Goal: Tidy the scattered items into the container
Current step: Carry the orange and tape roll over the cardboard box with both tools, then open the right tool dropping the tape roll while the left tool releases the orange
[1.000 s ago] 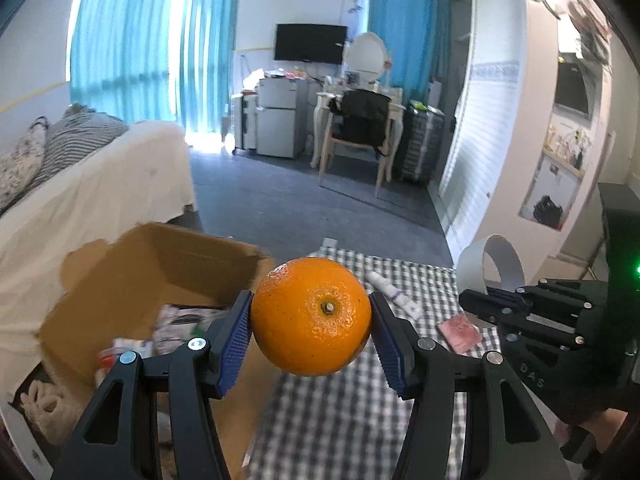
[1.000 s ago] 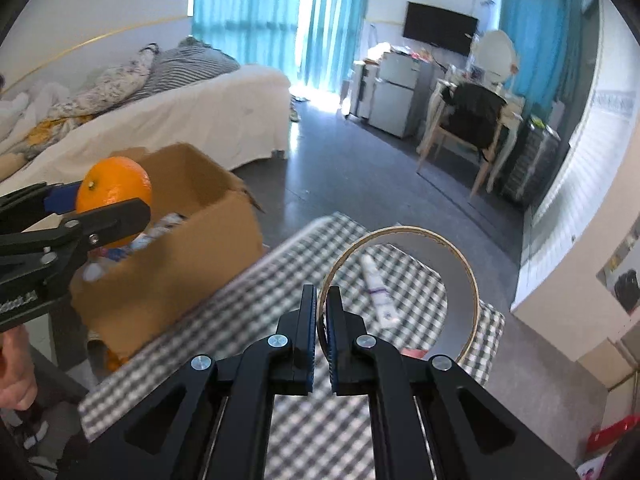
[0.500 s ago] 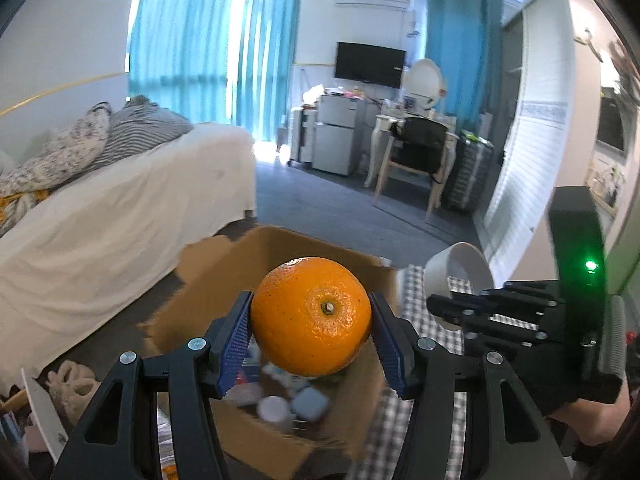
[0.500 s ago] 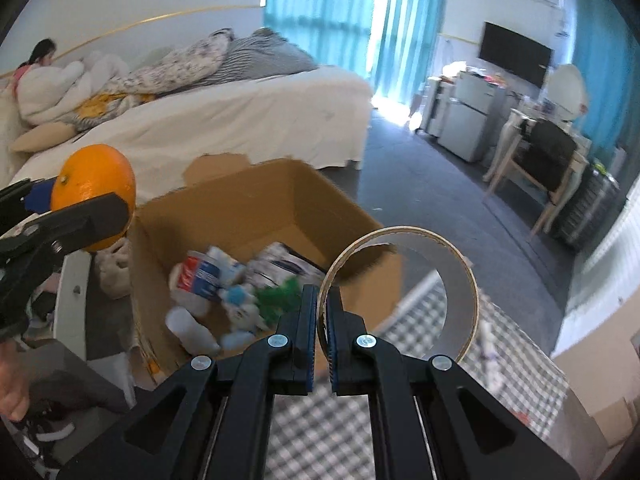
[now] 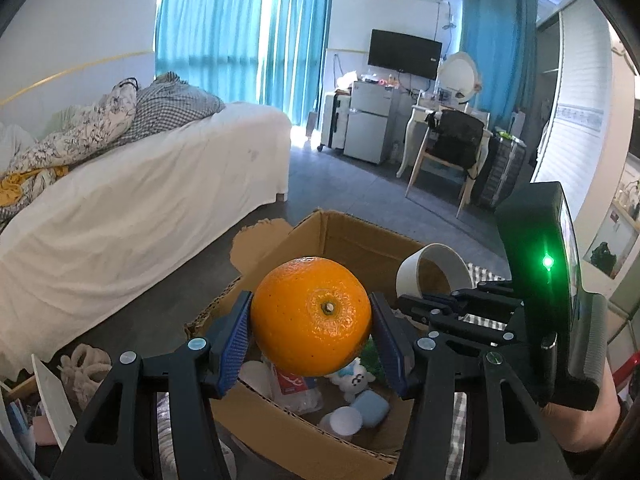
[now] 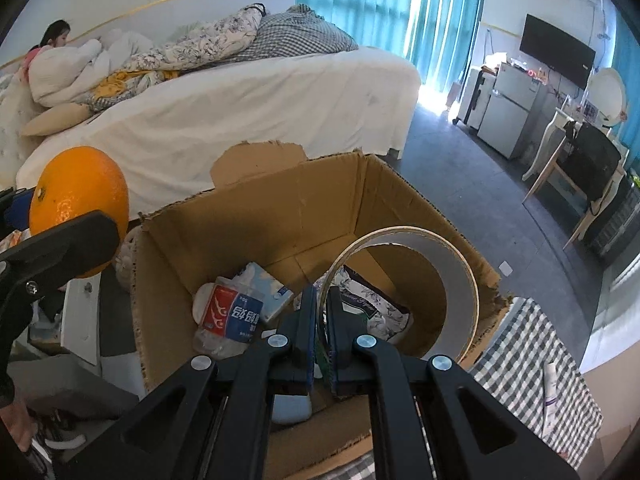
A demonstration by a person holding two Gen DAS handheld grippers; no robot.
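Orange (image 5: 311, 316) in left gripper (image 5: 311, 338); tape roll (image 6: 408, 296), bottle (image 6: 230, 316), cardboard box (image 6: 280, 208) below

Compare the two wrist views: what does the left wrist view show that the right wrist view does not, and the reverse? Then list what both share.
Left wrist only: the orange's stem end, and the blue pads pressing its sides.

Right wrist only: the right gripper pinching the tape ring's wall, and a person on the bed.

Both: the orange, the tape ring, the cardboard box with a crushed bottle inside.

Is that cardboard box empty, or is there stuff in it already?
Partly filled: the cardboard box holds a crushed bottle and packets.
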